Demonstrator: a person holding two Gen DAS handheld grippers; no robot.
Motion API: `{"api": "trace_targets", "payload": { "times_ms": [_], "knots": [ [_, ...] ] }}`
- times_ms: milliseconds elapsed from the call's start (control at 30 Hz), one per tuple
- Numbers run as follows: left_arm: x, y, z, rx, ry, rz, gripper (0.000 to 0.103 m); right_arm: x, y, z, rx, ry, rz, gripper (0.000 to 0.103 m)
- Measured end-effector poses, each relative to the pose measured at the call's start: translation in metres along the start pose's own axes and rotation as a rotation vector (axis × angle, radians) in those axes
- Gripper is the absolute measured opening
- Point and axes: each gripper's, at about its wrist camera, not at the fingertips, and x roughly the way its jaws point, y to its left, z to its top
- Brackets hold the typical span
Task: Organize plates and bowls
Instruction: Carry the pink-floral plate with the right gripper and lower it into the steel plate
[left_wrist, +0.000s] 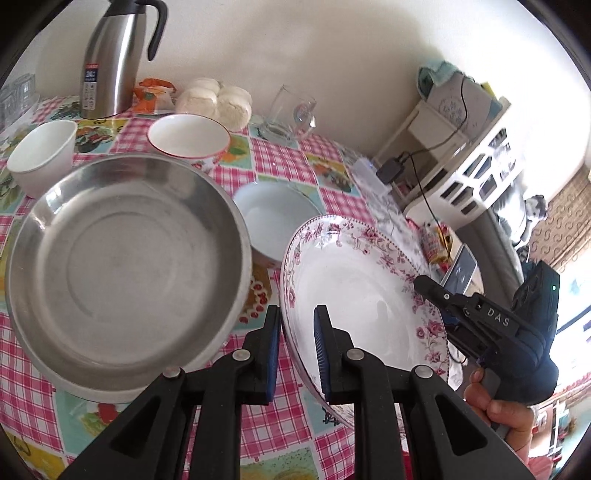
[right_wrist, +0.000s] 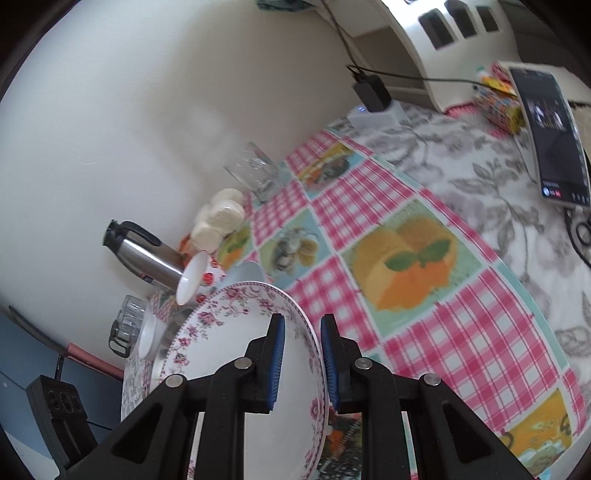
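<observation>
Floral plate (left_wrist: 354, 291) is held off the tablecloth (left_wrist: 325, 177), pinched at opposite rims by the left gripper (left_wrist: 297, 354) and right gripper (right_wrist: 303, 363); uneven lifting could let it slip onto the steel pan (left_wrist: 125, 266).

My worktop (left_wrist: 332, 177), pink-checked fruit-print cloth: wide steel basin (left_wrist: 125, 266), three white bowls (left_wrist: 42, 155), steel thermos jug (left_wrist: 110, 62), clear glass (left_wrist: 291, 110), buns (left_wrist: 216, 99).

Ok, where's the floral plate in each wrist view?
Left wrist: floral plate at lower centre-right, its near rim clamped by the left gripper, steel pan to its left.
Right wrist: floral plate at lower centre-left, its rim between the right gripper pads.
Shared landmark: steel thermos by the wall.
</observation>
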Motion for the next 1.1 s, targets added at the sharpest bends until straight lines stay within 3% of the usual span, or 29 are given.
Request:
{"api": "trace_targets", "payload": {
  "times_ms": [433,1100],
  "knots": [
    [-0.030,0.042,0.016,-0.076,-0.070,0.014,0.018,0.018,0.051,-0.014,-0.076,0.026,0.039,0.022],
    [-0.065,0.127,0.026,-0.207,-0.122,0.121,0.018,0.080,0.124,-0.055,-0.148,0.142,0.062,0.022]
  ]
}}
